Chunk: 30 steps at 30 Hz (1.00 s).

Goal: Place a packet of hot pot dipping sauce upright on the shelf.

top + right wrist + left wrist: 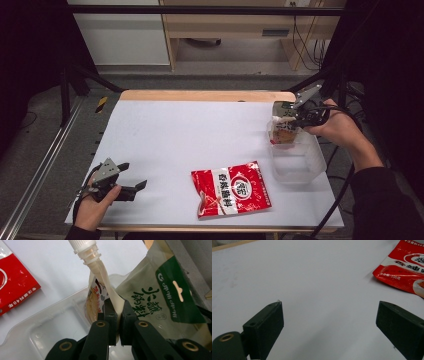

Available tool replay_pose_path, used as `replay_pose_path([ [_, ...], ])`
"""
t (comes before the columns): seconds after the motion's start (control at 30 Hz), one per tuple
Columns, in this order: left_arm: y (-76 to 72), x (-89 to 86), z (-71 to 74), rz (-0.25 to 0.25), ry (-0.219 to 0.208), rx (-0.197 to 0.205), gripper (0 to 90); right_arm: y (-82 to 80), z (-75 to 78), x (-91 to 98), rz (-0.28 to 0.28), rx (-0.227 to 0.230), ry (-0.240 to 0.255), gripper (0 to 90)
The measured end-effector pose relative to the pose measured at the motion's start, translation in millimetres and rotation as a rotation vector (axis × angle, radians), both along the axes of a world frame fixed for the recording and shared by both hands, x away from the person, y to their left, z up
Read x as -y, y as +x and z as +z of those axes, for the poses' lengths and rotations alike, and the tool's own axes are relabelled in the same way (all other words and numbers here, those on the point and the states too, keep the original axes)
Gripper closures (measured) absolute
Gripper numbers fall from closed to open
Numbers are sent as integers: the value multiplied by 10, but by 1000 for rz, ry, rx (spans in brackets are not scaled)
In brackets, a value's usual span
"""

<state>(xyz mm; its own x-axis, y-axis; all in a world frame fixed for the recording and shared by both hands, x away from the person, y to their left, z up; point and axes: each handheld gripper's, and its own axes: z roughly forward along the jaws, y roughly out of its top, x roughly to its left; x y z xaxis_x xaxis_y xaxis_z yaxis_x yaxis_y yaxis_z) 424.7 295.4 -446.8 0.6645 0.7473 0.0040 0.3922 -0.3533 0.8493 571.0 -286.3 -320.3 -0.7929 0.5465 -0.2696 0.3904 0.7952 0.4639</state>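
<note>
At the right edge of the high view, the clear plastic tub (pixel 296 162) sits on the white table (pixel 190 135), and a spout pouch (pixel 284 131) hangs into its far end, pinched tight by the right claw (pixel 295 120) just under its white spout (pixel 85 248). A tan packet with a green top (pixel 160 302) is right beside the pouch. The red sauce packet (pixel 232 189) lies flat at the bottom middle, near the tub but not touching, and the left claw (pixel 131 177) rests at the lower left with its jaws wide apart and nothing between them.

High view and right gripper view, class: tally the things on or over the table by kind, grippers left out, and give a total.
Red sachets: 1
Spouted pouches: 1
Green-labelled packets: 1
Clear plastic trays: 1
Total: 4
</note>
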Motion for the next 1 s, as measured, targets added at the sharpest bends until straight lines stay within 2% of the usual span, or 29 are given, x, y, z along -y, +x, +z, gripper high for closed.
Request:
replay_pose_path([
  [0.37, -3, 8, -1, -4, 2, -2, 76, 30, -167, 25, -18, -40, 22, 866],
  [0.63, -2, 8, 0, -3, 2, -2, 76, 36, -181, 75, -49, -52, 38, 858],
  [1.0, -2, 13, -3, -6, 3, -4, 76, 38, -188, 102, -57, -49, 33, 851],
])
